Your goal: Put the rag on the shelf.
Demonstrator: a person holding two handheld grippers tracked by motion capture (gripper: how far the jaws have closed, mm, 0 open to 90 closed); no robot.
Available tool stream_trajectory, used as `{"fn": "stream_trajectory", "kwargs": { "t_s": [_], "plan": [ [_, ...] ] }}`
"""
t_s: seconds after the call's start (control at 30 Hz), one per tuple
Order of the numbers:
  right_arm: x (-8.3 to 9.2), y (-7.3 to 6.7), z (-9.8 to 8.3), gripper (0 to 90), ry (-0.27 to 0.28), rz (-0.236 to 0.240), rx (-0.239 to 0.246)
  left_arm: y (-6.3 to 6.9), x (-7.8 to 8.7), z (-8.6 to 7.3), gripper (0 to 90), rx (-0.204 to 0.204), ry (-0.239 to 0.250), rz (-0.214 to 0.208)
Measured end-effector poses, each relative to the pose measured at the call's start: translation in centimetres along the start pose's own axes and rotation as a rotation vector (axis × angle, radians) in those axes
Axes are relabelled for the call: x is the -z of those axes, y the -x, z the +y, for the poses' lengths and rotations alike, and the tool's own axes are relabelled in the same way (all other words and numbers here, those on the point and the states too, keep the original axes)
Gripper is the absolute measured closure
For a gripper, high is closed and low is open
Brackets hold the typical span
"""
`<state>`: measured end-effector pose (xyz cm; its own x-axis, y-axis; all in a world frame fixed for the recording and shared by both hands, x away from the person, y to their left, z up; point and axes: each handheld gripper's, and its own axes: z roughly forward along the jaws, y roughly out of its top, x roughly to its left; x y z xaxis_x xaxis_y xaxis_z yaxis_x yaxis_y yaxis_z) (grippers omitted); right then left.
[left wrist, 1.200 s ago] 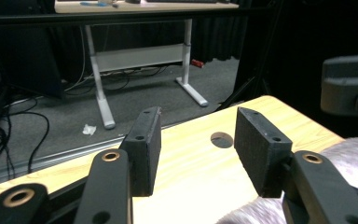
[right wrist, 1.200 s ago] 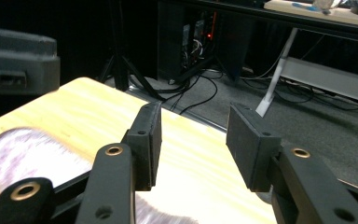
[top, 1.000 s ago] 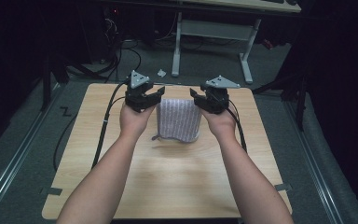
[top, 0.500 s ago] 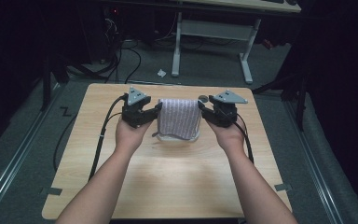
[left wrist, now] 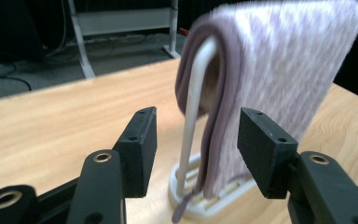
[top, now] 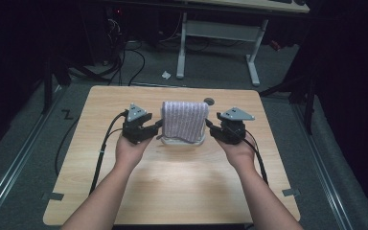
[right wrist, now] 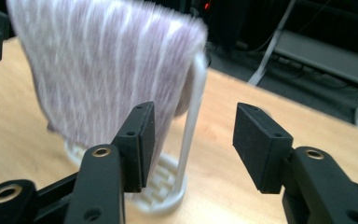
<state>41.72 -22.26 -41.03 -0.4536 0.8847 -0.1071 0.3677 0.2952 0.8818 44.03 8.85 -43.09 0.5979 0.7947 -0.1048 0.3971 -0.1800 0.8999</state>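
Plainly the towel (top: 184, 120), draped over a white rack (left wrist: 193, 112) mid-worktop (top: 172, 191), is soft, light and floppy — best pinched at its hanging side edges, where the left gripper (top: 157, 127) and right gripper (top: 209, 127) wait, jaws wide and empty.

I can read no text, label, brand, number or sign anywhere from my seat. The light wooden table top (top: 172, 191) carries no print, the folded purple-and-white striped cloth (top: 184, 119) shows only its woven stripes, and the white plastic rack (left wrist: 193, 126) it hangs on is plain. The black jaws in both gripper views bear only screw holes. A dark squiggle on the grey floor (top: 67, 114) left of the table is too small for me to read.
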Motion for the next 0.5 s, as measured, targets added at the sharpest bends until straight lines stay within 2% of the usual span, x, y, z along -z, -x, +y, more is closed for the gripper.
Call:
{"fn": "stream_trajectory", "kwargs": {
  "t_s": [0.03, 0.23, 0.5],
  "plan": [
    [0.0, -0.1, -0.5, 49.1, 0.008, 0.000, 0.003, 0.0, 0.0, -0.5, 47.6, 0.003, -0.007, -0.004],
    [-0.1, -1.0, -3.6, 49.0, -0.033, 0.026, -0.013, 0.7, 0.0, -3.6, 47.2, 0.011, -0.049, -0.039],
    [0.0, -2.4, -8.3, 47.2, -0.078, 0.050, -0.030, 1.9, 0.7, -8.0, 46.6, -0.014, -0.124, -0.075]
  ]
}}
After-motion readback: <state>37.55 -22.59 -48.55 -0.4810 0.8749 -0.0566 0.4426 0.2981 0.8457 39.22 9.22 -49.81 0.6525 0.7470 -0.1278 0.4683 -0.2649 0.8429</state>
